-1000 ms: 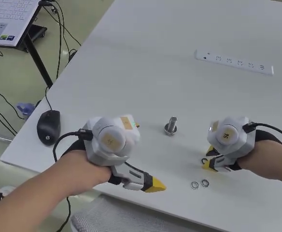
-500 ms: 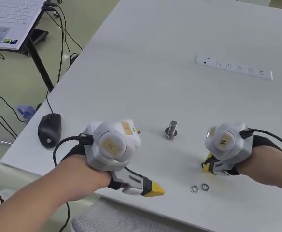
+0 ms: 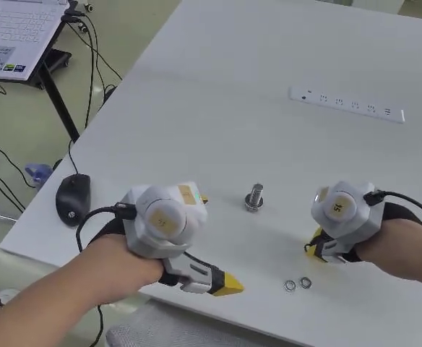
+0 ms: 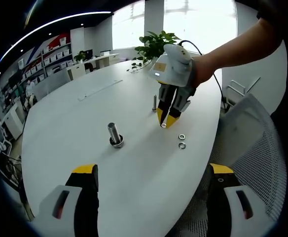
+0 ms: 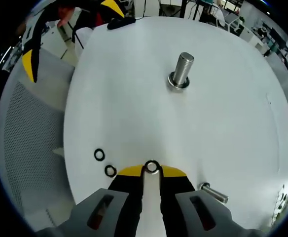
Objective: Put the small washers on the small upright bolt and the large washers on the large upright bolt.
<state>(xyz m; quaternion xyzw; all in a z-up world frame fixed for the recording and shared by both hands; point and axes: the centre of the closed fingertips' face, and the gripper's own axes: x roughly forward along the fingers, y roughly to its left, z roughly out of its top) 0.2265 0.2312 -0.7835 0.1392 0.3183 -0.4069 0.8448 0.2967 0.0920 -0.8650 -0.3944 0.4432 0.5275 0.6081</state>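
Right tool [image 5: 152, 174] is pressed onto one washer [image 5: 152, 167], low by the near edge of the bench [image 3: 218, 87]; I cannot tell its size. Left tool [image 4: 151, 170] is spread and empty. Two loose washers [image 5: 99, 154] lie at that edge, just beside the right tool. The large upright bolt [image 5: 182, 69] stands further in and the small upright bolt [image 4: 155, 102] close behind the right tool. I judge the task early: neither shank shows a threaded washer, so three remain.

Shiny metal bolt [image 5: 182, 70]; shiny metal washer [image 5: 148, 166] in the right gripper [image 5: 152, 171] tips; smooth, matt white table [image 5: 129, 98].
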